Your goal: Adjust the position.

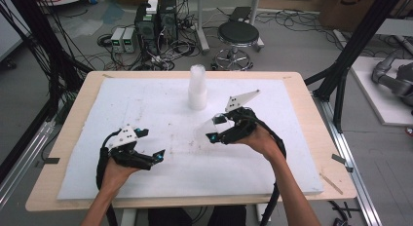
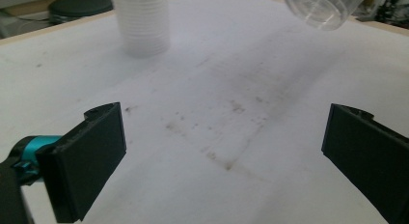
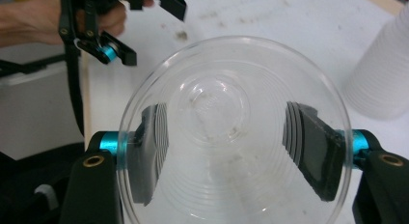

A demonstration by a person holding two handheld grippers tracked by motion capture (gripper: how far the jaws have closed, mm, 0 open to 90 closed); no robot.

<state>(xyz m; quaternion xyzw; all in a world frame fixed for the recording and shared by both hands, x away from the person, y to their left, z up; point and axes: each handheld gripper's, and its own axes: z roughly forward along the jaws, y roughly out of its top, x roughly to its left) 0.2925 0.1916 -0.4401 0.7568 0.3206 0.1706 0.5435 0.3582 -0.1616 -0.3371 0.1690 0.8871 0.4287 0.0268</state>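
A clear plastic cup [image 1: 203,131] lies on its side in my right gripper [image 1: 212,129], which is shut on it just above the white foam pad [image 1: 160,104]. In the right gripper view the cup [image 3: 217,103] faces me mouth-first, with a black jaw pressed on each side of its wall, and my right gripper [image 3: 231,137] spans it. A tall stack of white cups [image 1: 197,87] stands upright at the pad's far middle. My left gripper [image 1: 151,144] hovers low over the pad's left front, open and empty. The left gripper view shows the stack [image 2: 141,21] and the held cup [image 2: 323,7] ahead.
The pad covers a wooden table [image 1: 78,119] and carries faint brown stains [image 2: 226,161]. Behind the table are a black stool [image 1: 237,36], computer boxes [image 1: 156,21] and cables on the floor. Black frame posts [image 1: 350,50] stand at both sides.
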